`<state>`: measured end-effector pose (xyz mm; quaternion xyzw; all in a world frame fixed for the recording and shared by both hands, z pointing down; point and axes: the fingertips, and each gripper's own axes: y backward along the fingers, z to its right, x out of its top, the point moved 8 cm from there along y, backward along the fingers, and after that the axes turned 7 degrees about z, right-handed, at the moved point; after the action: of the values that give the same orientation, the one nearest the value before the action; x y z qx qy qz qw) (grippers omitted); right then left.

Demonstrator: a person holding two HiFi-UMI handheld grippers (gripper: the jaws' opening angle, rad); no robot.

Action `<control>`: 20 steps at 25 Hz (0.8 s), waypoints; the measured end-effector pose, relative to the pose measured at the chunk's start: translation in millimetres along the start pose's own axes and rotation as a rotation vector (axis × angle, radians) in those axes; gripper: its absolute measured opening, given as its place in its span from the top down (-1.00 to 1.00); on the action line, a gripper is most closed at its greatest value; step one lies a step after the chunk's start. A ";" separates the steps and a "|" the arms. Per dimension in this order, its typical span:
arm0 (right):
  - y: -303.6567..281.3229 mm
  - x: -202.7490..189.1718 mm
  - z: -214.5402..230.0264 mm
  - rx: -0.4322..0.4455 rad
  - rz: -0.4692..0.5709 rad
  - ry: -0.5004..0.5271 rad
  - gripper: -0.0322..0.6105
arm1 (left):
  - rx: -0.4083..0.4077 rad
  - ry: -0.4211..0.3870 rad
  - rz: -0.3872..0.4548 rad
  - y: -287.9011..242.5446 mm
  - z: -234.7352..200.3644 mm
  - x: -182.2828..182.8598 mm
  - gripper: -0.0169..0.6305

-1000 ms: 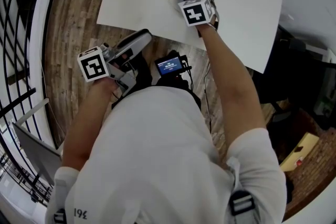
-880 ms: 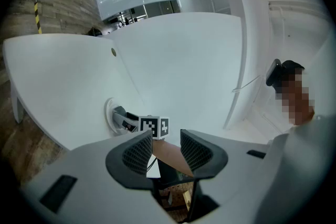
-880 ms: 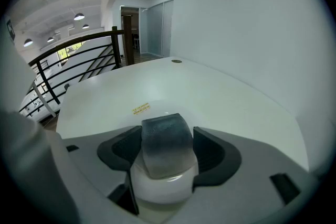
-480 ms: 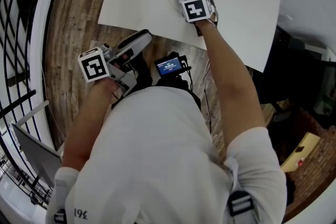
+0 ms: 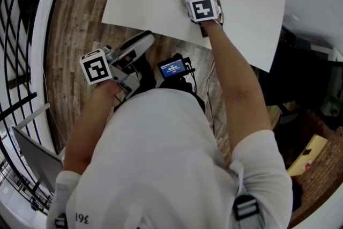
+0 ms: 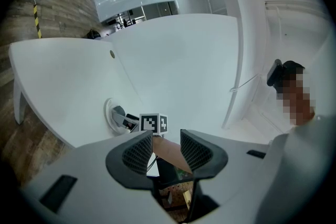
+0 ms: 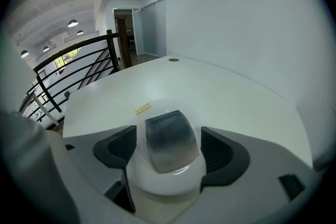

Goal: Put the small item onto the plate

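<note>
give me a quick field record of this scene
table: white, holds the plate
plate: white, round
small grey item: lying on the plate, between the right gripper jaws, touching neither pad
right gripper: above the plate, jaws apart, just opened wider
left gripper: off the table, over the wooden floor, jaws apart, empty

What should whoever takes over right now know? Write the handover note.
Left gripper: open, empty, held off the table, idle.
Right gripper: over the plate. Its jaws have just been opening, and the pads stand clear of the small grey item between them.
Things: the small grey item lies on the plate, which sits on the table.
Done: item placed and released.
Left: lift the right gripper away without nudging the item.
</note>
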<state>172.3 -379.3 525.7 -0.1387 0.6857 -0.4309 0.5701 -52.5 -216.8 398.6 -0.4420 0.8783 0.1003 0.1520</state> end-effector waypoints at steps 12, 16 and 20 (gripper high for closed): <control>21.2 6.0 0.5 -0.005 0.036 0.004 -0.24 | -0.045 -0.009 -0.027 -4.7 6.3 3.1 0.45; 33.5 10.2 -2.9 0.024 0.068 -0.020 -0.23 | -0.064 -0.008 -0.030 -7.1 10.8 3.7 0.45; 48.8 12.1 -4.2 0.032 0.093 -0.022 -0.23 | -0.089 -0.004 -0.034 -7.9 12.6 4.2 0.45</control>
<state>179.5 -356.9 481.1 -0.1025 0.6781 -0.4131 0.5992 -46.2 -220.8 385.0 -0.4630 0.8651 0.1374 0.1354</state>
